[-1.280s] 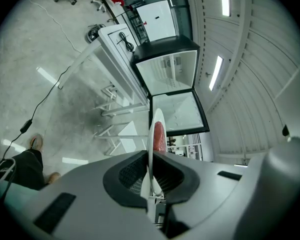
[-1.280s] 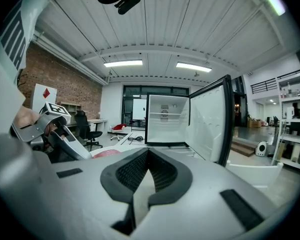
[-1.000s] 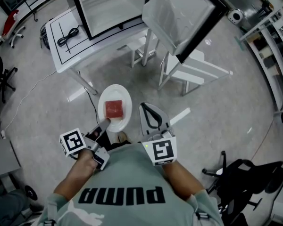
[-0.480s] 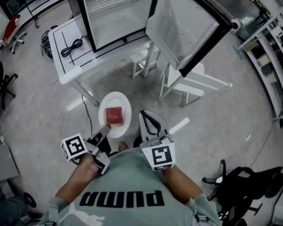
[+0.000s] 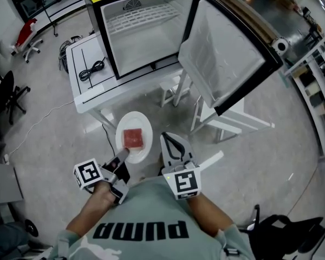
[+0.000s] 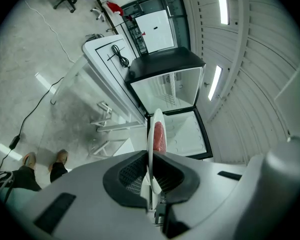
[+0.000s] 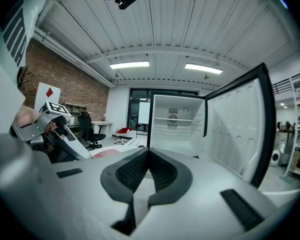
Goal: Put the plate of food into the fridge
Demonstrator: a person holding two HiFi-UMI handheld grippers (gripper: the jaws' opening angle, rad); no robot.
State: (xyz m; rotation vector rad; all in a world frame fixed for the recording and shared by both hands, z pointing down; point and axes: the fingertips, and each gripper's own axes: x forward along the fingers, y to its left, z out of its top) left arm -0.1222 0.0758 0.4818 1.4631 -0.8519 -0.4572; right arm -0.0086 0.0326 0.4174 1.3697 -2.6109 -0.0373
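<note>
We are pinching the near rim of the white plate (image 5: 141, 124) in the left gripper (image 5: 123, 154). The right gripper (image 5: 169, 140) is pressed together, empty. The plate is hovering level above the floor (image 5: 54, 140), reaching toward the open fridge (image 5: 146, 37), red food block (image 5: 132, 138) uppermost. It is likely stiff, slick, breakable and easily tipped.

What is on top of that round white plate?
A red square slab of food lies on the round white plate. The left claw pinches the near rim, covering that edge; the plate under the food is hidden.
</note>
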